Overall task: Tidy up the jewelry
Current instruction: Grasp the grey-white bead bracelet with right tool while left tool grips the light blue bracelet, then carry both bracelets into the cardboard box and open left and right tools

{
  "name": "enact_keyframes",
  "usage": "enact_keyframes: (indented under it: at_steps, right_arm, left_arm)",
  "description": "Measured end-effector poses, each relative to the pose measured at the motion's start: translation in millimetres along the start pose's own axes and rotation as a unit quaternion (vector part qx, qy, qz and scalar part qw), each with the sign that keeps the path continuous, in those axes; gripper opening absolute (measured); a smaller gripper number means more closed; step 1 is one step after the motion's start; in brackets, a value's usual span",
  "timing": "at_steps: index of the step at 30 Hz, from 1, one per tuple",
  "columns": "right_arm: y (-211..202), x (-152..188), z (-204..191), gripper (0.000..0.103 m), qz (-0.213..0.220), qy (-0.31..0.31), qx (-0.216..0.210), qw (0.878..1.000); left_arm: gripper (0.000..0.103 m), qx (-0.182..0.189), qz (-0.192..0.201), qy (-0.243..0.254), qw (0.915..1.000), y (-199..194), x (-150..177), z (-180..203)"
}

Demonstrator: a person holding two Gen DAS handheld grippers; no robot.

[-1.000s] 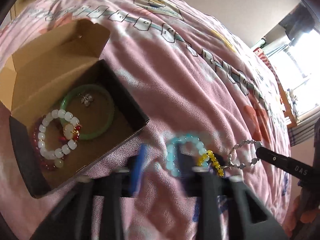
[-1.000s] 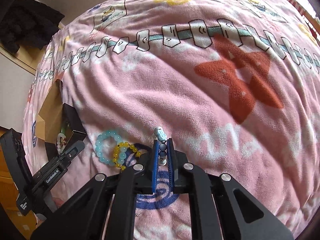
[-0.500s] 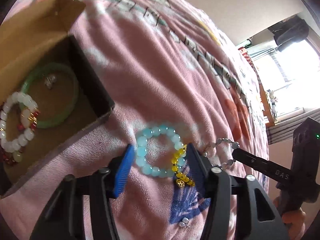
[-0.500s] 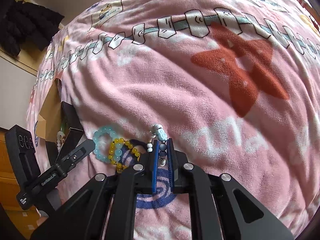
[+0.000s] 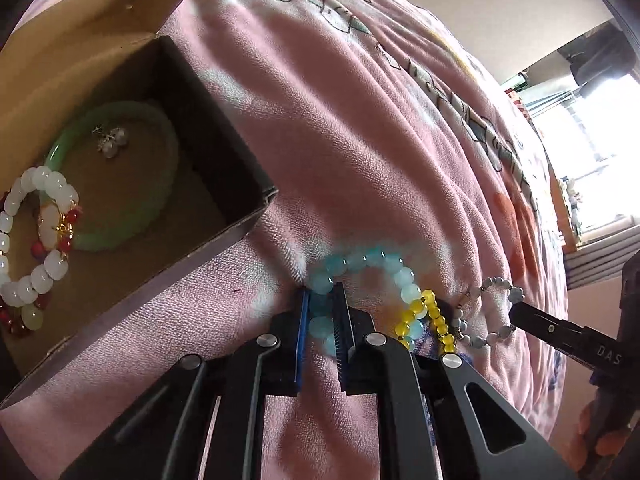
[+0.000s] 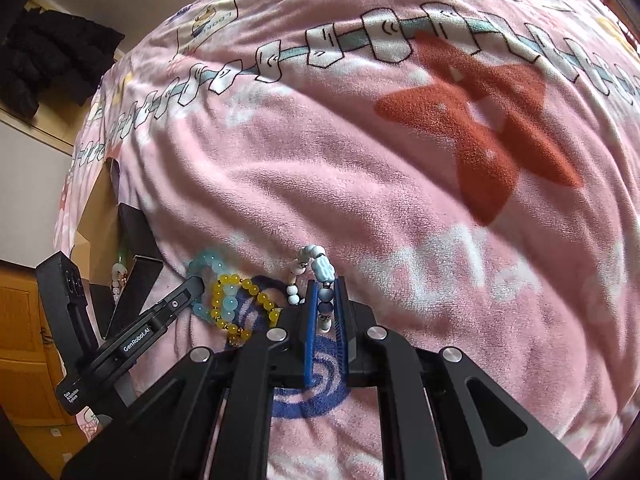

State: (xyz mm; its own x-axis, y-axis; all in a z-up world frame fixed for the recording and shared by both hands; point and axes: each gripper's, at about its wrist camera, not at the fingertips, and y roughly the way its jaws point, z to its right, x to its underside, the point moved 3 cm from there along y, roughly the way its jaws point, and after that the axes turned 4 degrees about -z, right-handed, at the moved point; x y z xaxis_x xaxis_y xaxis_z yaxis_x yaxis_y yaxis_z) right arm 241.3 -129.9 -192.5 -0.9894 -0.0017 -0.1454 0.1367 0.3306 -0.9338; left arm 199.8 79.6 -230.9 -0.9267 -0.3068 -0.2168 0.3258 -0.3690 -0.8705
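My left gripper (image 5: pixel 322 300) is shut on the near side of a light-blue bead bracelet (image 5: pixel 378 260) lying on the pink blanket. A yellow bead bracelet (image 5: pixel 430 318) overlaps it. My right gripper (image 6: pixel 325 294) is shut on a white and pale-blue bead bracelet (image 6: pixel 316 266) and holds it just above the blanket; it also shows in the left wrist view (image 5: pixel 494 308). An open cardboard box (image 5: pixel 236 236) at left holds a green bangle (image 5: pixel 160 188), a white bead bracelet (image 5: pixel 44 248) and small earrings (image 5: pixel 112 140).
The pink printed blanket (image 6: pixel 360 160) covers the whole bed. The box's flap (image 5: pixel 92 24) stands open behind it. A bright window (image 5: pixel 592 132) is at far right. Dark clothing (image 6: pixel 48 60) and wooden furniture (image 6: pixel 24 360) lie beyond the bed's left edge.
My left gripper has moved onto the light-blue bracelet and shut on its near side. My right gripper stays shut on the white and blue bracelet, lifting it slightly.
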Motion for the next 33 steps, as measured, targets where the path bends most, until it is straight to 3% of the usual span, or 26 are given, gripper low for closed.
enact_keyframes:
  at_steps: [8,17,27,30,33]
  right_arm:
    - [-20.0,4.3,-10.2,0.009,0.009,-0.008,-0.008,1.000]
    - [-68.1,18.9,-41.2,0.009,0.032,-0.036,-0.030,0.998]
    - [-79.8,23.7,-102.6,0.009,0.038,-0.075,-0.076,0.994]
    - [-70.4,15.2,-130.4,0.009,0.032,-0.093,-0.082,0.992]
    - [-59.1,5.8,-161.5,0.009,0.031,-0.111,-0.088,0.989]
  left_arm:
    - [0.013,0.004,0.026,0.012,0.9996,-31.0,0.8,10.9]
    - [0.013,-0.039,0.076,0.030,0.9959,-103.3,10.5,20.8]
    - [0.013,-0.118,0.153,0.006,0.9811,-185.2,16.2,-15.2]
    - [0.013,-0.125,0.170,-0.015,0.9774,-190.2,15.2,-29.4]
    - [0.013,-0.108,0.173,-0.046,0.9779,-188.4,10.0,-49.8]
